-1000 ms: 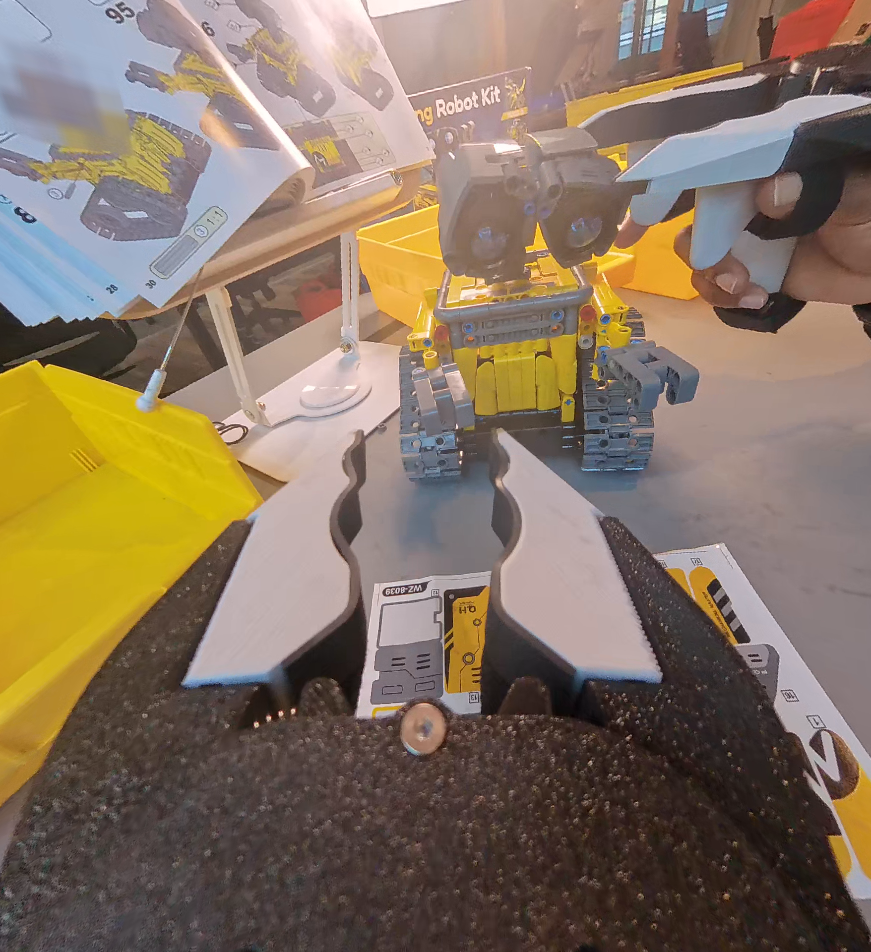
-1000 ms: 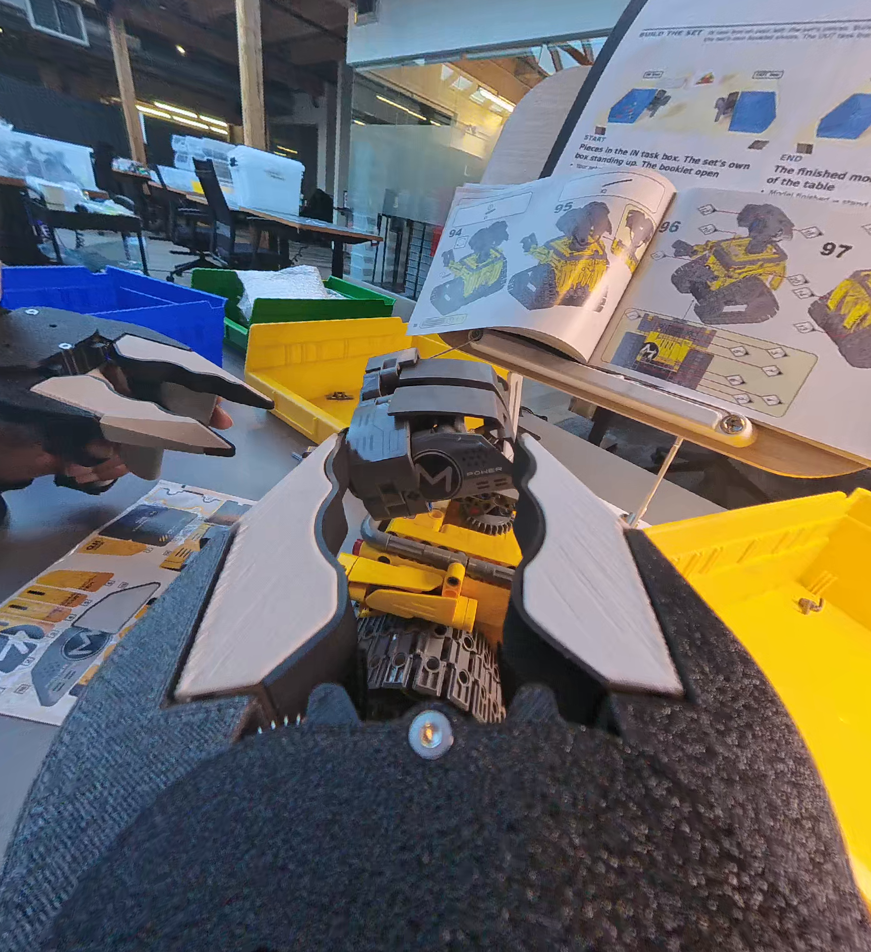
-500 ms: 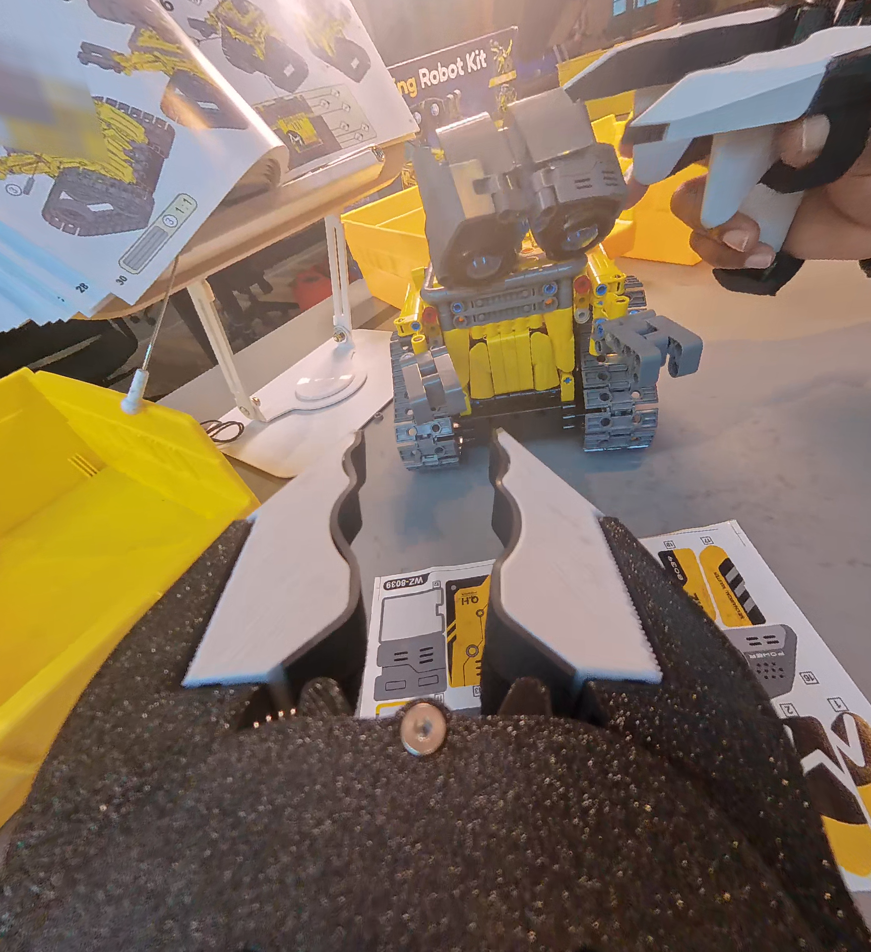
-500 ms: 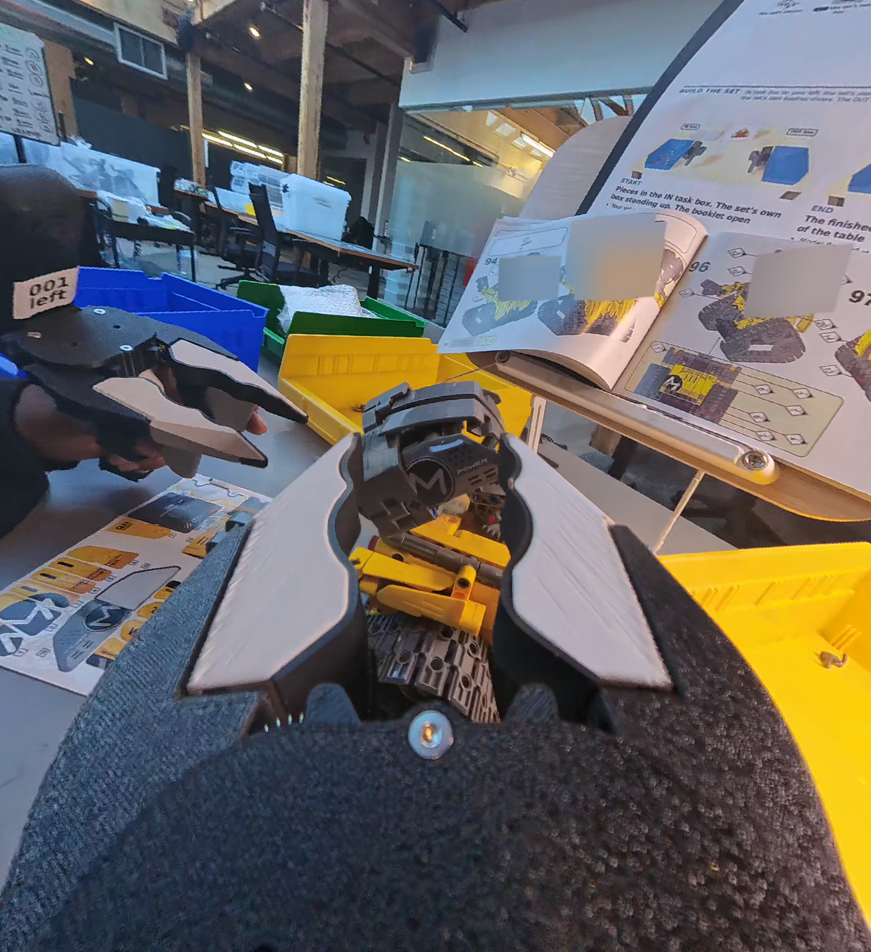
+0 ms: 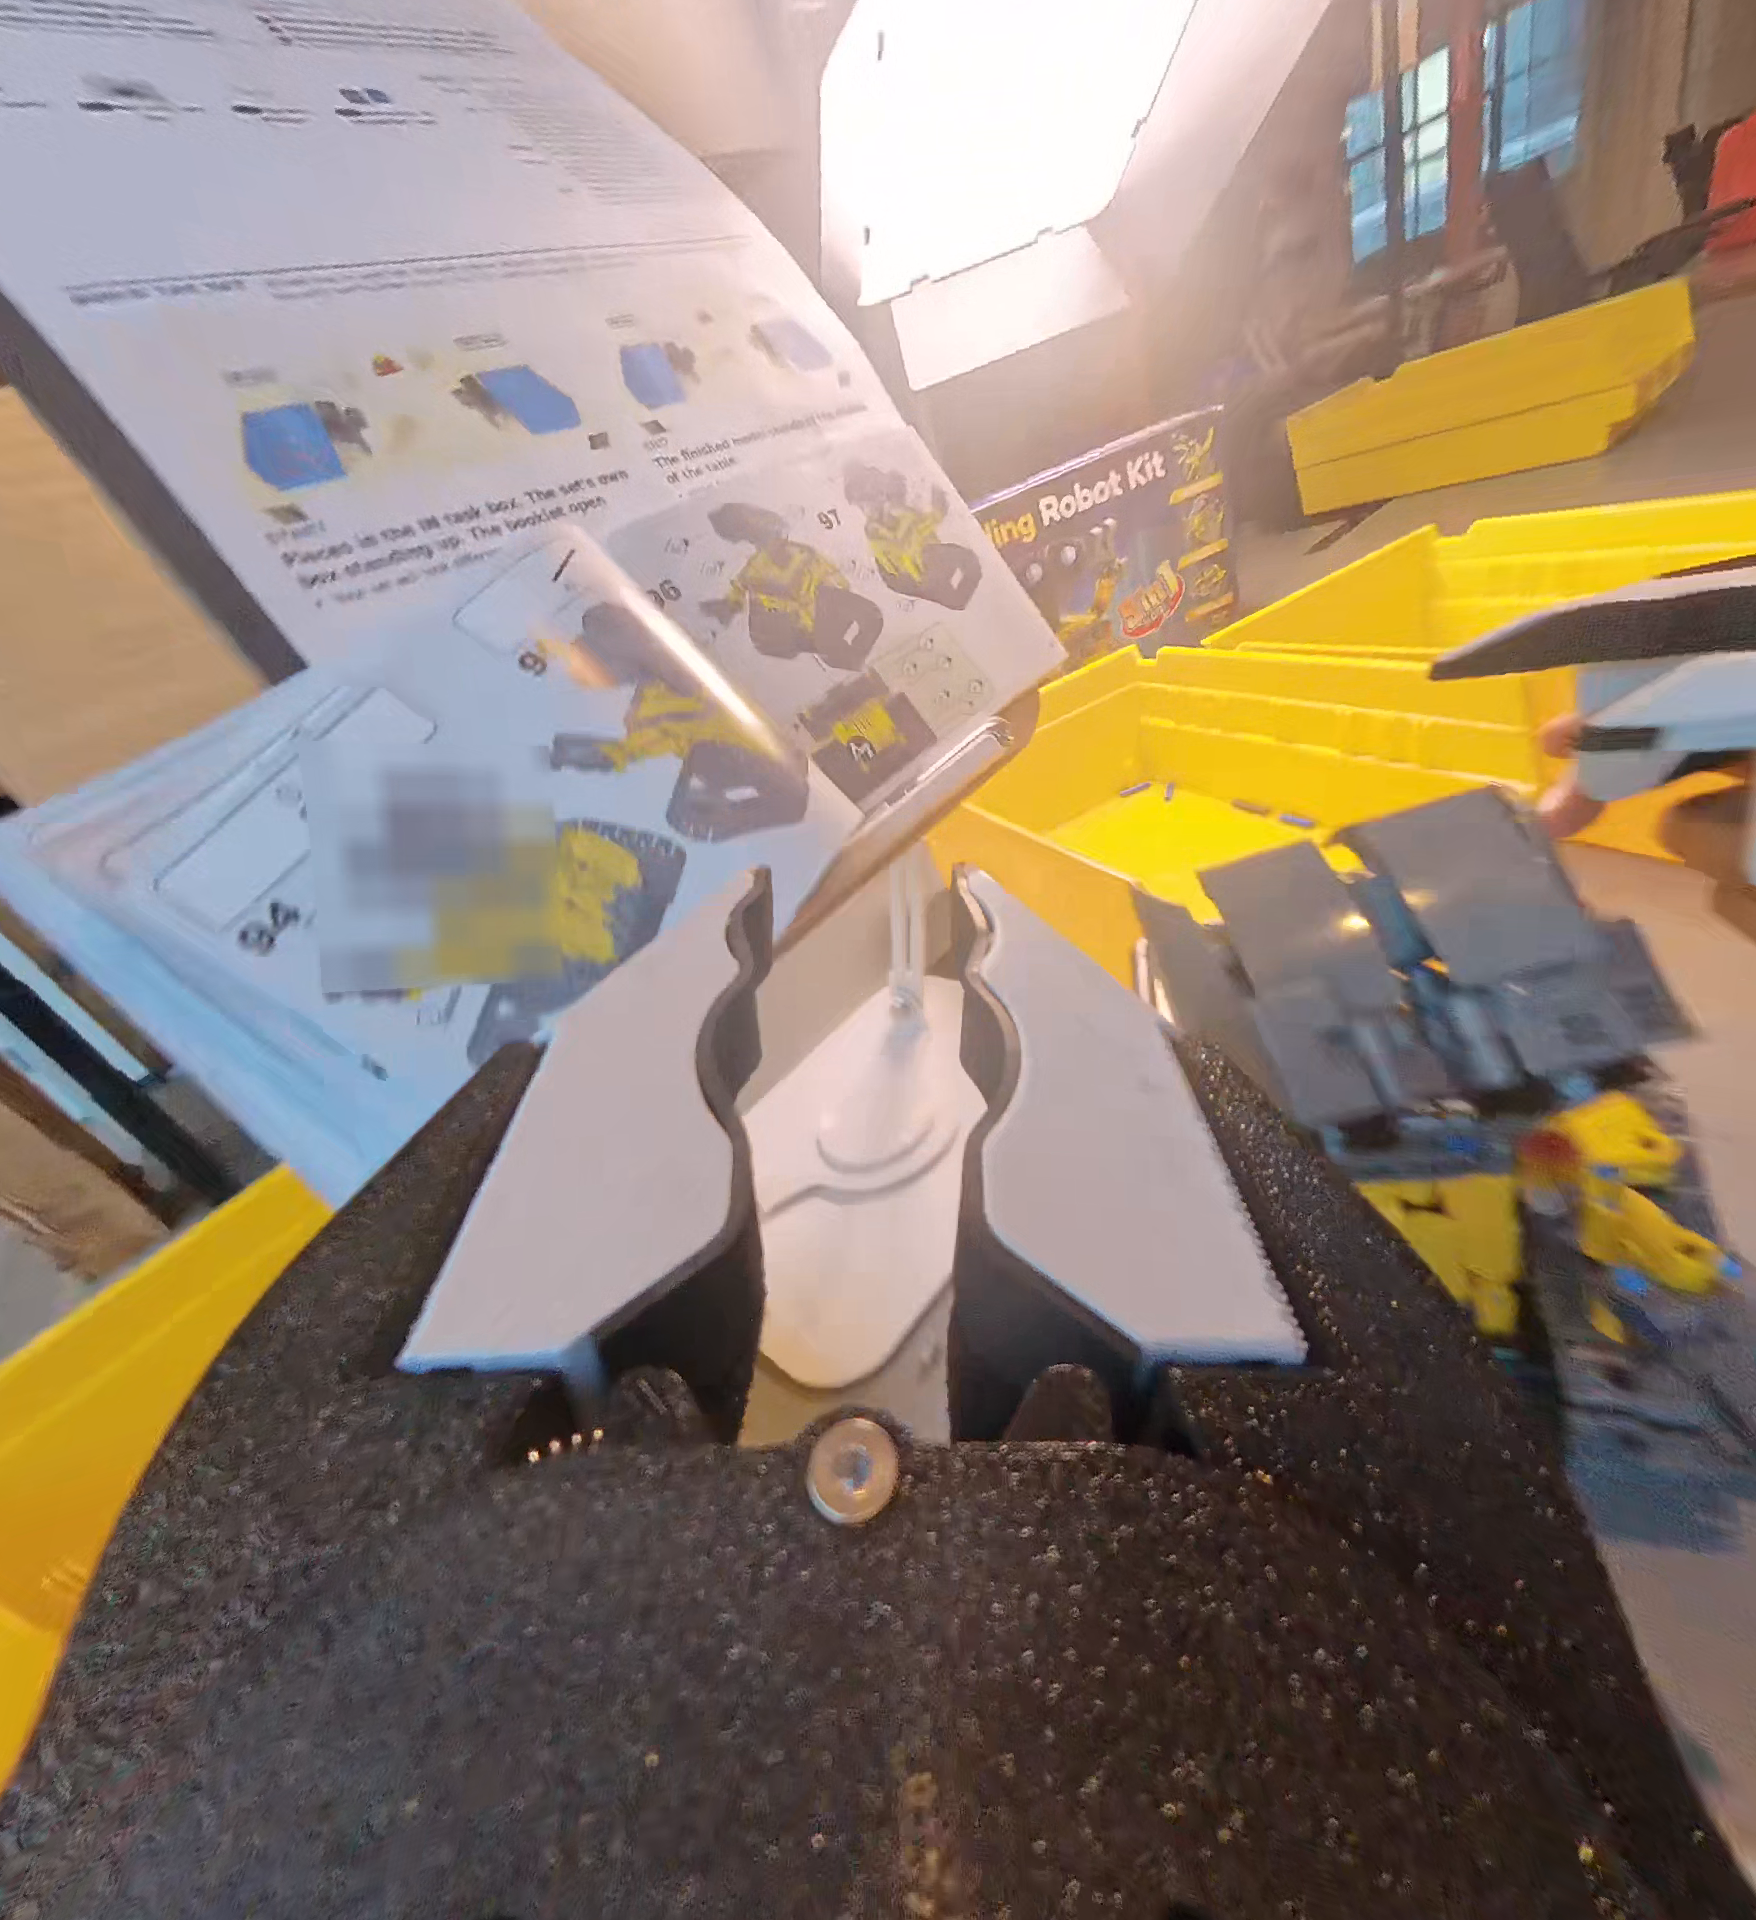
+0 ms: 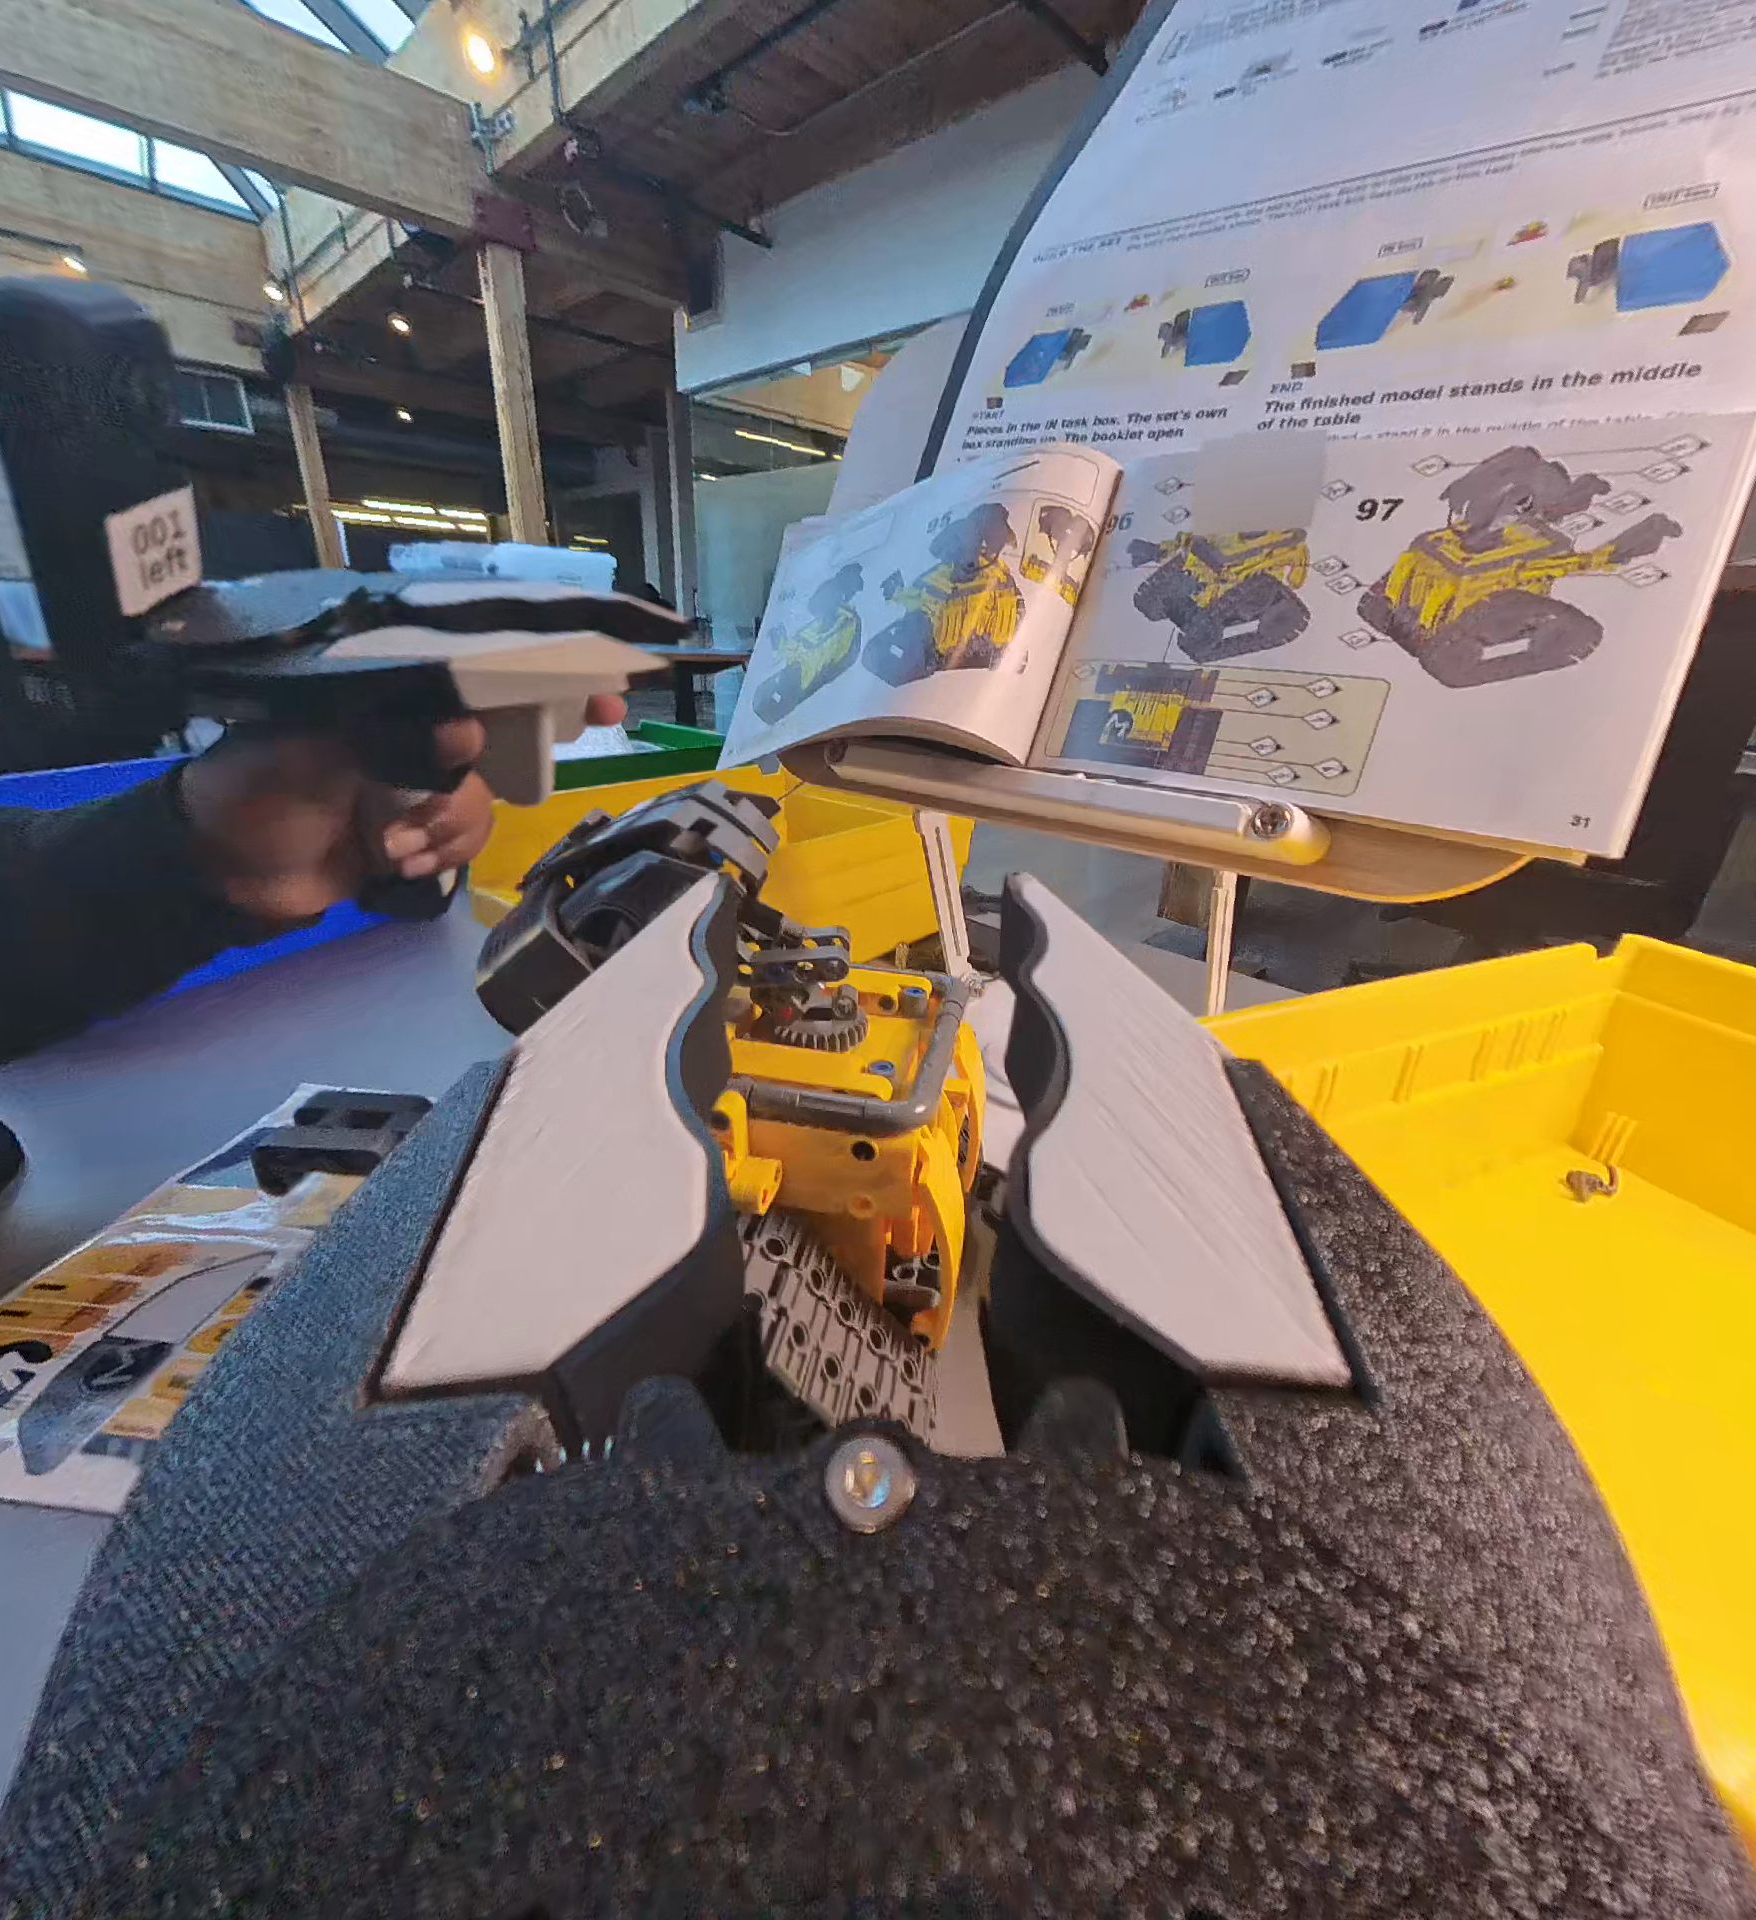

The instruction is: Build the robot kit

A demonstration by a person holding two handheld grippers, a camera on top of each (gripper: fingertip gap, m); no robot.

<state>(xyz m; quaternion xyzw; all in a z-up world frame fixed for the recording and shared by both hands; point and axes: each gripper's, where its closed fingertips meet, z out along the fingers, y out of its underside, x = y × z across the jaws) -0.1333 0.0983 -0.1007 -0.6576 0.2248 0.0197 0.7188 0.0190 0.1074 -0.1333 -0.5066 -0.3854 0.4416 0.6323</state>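
A yellow and grey brick-built tracked robot model (image 6: 853, 1122) stands on the grey table. My right gripper (image 6: 869, 888) is open, its fingers on either side of the model's body. The model's dark grey head (image 6: 625, 904) leans left, beyond my left finger. My left gripper (image 5: 863, 883) is open and empty and points at the white base of the booklet stand (image 5: 853, 1164). The model (image 5: 1425, 1039) is blurred just to its right. In the right wrist view, the left gripper (image 6: 541, 665) hovers above and to the left of the head.
An open instruction booklet (image 6: 1269, 603) rests on the stand behind the model. A yellow bin (image 6: 1476, 1091) sits right of the model, with more yellow bins (image 5: 1321, 727) and a kit box (image 5: 1113, 540) beyond. A sticker sheet (image 6: 74, 1330) lies on the table.
My right gripper has opened and let go of the model's head, which now leans left. My left gripper has risen and swung left, so the model now sits at its right.
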